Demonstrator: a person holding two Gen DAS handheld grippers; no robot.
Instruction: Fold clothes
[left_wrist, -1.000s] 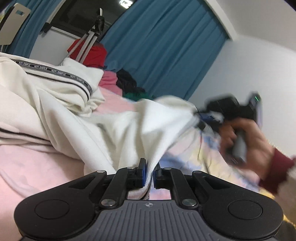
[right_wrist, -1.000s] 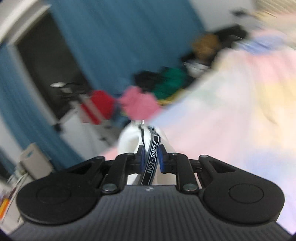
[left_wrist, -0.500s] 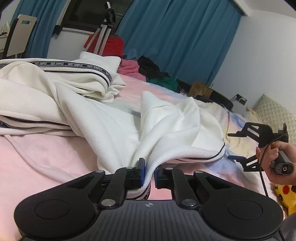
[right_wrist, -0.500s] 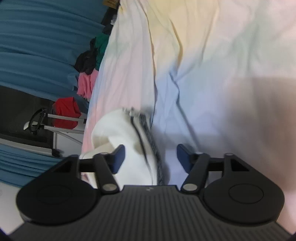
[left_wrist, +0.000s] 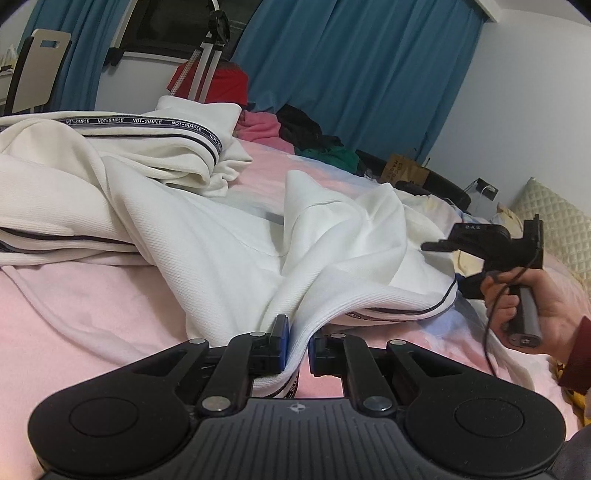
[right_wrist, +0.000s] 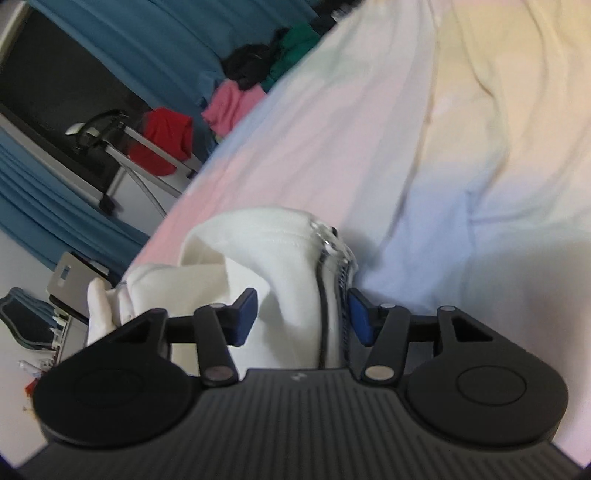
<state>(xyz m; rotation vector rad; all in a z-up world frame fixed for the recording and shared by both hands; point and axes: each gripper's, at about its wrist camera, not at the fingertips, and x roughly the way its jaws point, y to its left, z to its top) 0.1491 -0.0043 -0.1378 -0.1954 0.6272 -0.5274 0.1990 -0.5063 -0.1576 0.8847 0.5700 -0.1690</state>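
The white jacket (left_wrist: 207, 236) sprawls across the pastel bedsheet (right_wrist: 424, 147). The left gripper (left_wrist: 295, 341) pinches its hem; the right gripper (right_wrist: 301, 315) is closing around the zipper edge, pads not yet pressing.

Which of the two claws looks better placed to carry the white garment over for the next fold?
Left, probably. The left claw is already shut on the white garment's edge. The right claw is closing with fabric between its pads, not yet gripped.

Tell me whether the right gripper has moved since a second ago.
Yes. In the left wrist view the right gripper has dropped from level with the blue curtain's foot to low over the white garment's hem, jaws closing around it.
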